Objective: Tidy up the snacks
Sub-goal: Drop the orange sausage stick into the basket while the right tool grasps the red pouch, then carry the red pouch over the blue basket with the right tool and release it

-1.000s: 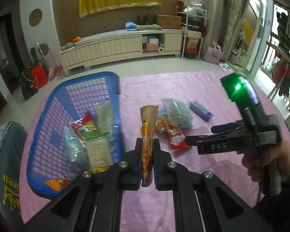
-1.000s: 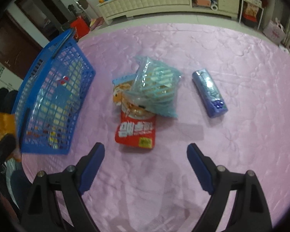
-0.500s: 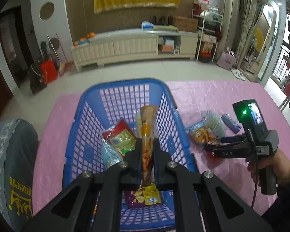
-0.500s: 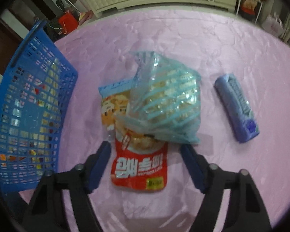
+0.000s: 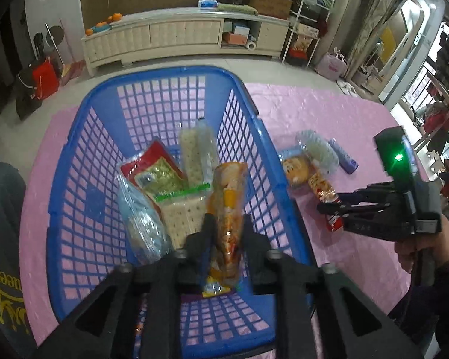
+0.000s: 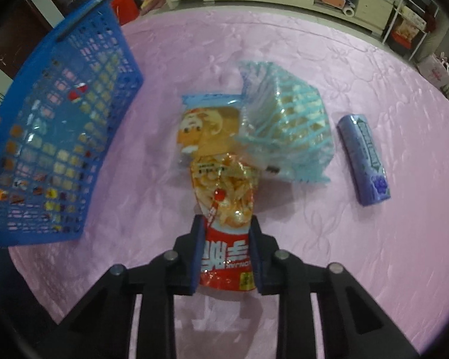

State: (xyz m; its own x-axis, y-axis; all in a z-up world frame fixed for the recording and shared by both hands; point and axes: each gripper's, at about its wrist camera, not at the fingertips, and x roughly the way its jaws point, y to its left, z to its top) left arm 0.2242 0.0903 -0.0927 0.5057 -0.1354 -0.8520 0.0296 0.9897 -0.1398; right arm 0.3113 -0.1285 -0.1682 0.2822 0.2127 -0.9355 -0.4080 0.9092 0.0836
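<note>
My left gripper [image 5: 226, 227] is shut on an orange snack bag [image 5: 227, 209] and holds it over the blue basket [image 5: 74, 155], which holds several snack packs. My right gripper [image 6: 226, 236] is shut on a red noodle snack bag [image 6: 226, 206] lying on the pink table cover [image 6: 314, 59]. An orange-and-blue snack bag [image 6: 206, 125] and a light-blue mesh-print bag [image 6: 287, 131] lie just beyond it. A purple biscuit roll [image 6: 363, 158] lies to the right. The basket [image 6: 54, 137] stands to the left in the right wrist view.
The right gripper and the hand holding it [image 5: 404, 209] show at the right of the left wrist view. A dark chair back with yellow lettering [image 5: 3, 239] is at the near left. A white cabinet [image 5: 179, 36] stands beyond the table.
My left gripper has moved down lower over the basket with the orange bag. My right gripper has moved forward and closed on the red noodle snack bag.
</note>
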